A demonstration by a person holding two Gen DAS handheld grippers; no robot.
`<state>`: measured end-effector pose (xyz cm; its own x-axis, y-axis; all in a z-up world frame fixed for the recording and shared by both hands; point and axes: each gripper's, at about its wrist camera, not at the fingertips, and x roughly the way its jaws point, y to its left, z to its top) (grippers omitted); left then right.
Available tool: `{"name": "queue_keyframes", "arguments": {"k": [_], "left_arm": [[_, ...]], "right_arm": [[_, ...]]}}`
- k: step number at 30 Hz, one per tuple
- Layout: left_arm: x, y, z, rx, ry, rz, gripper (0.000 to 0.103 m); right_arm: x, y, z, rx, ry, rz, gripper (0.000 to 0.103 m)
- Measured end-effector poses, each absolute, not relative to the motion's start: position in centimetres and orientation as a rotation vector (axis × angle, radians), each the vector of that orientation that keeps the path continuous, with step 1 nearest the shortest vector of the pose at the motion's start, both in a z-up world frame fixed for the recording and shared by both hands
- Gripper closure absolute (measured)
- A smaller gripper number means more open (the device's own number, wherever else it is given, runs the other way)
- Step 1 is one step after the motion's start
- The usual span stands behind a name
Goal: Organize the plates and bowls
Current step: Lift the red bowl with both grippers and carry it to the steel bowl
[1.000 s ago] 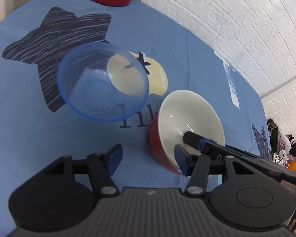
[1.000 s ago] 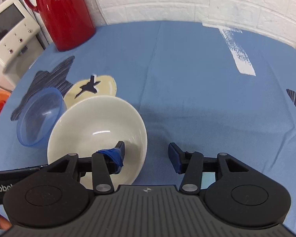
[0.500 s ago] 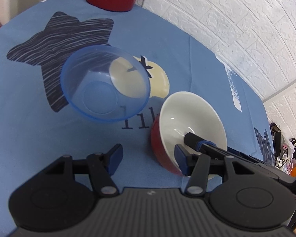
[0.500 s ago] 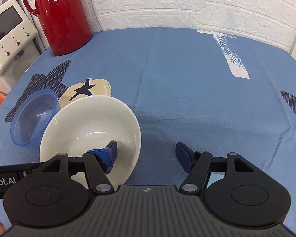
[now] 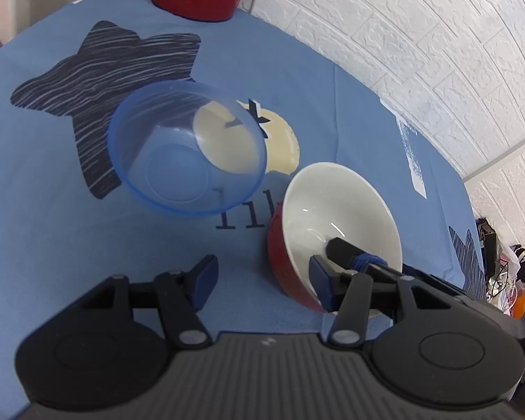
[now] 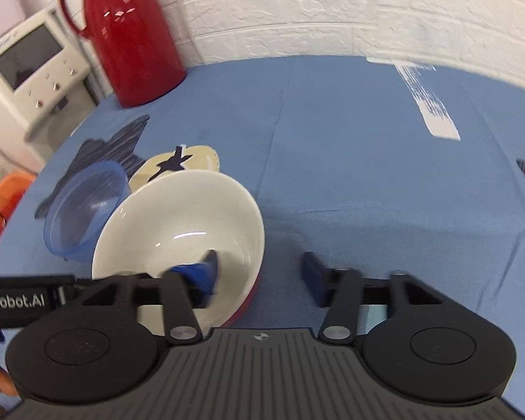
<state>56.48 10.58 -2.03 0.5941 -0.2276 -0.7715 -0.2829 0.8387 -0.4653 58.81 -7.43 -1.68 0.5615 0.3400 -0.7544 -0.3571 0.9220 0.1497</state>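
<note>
Straddling the red bowl (image 6: 178,224) rim, right claw (image 6: 260,273) gapes; tablecloth (image 6: 367,182) bare rightward.

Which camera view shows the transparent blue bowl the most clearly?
The left wrist view. There the blue bowl is seen whole, with its full rim, its flat bottom and the printed cloth showing through it. In the right wrist view the blue bowl is smaller, blurred, and partly hidden behind the white bowl.

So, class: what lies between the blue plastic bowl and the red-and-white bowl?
Only tablecloth: in the left wrist view, printed black letters show between the blue bowl and the red-and-white bowl.
</note>
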Motion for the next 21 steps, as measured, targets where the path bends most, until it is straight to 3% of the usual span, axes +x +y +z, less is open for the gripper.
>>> {"name": "queue_keyframes", "arguments": {"k": [2, 4, 6, 11, 21], "left_arm": [[56.5, 10.6, -2.0, -0.59, 0.95, 0.027, 0.05], [56.7, 10.5, -2.0, -0.595, 0.961, -0.021, 0.07], [56.6, 10.0, -1.7, -0.562, 0.969, -0.026, 0.082], [55.5, 9.9, -1.6, -0.549, 0.996, -0.058, 0.087], [48.5, 8.3, 1.0, -0.524, 1.036, -0.14, 0.089]], "right_arm": [[58.6, -7.1, -1.6, -0.035, 0.888, 0.447, 0.095], [58.5, -7.0, -1.4, -0.03, 0.892, 0.464, 0.096], [58.1, -6.7, -1.1, -0.053, 0.888, 0.468, 0.096], [56.7, -6.9, -0.9, -0.059, 0.914, 0.468, 0.095], [49.1, -8.2, 2.2, -0.081, 0.898, 0.462, 0.091]]}}
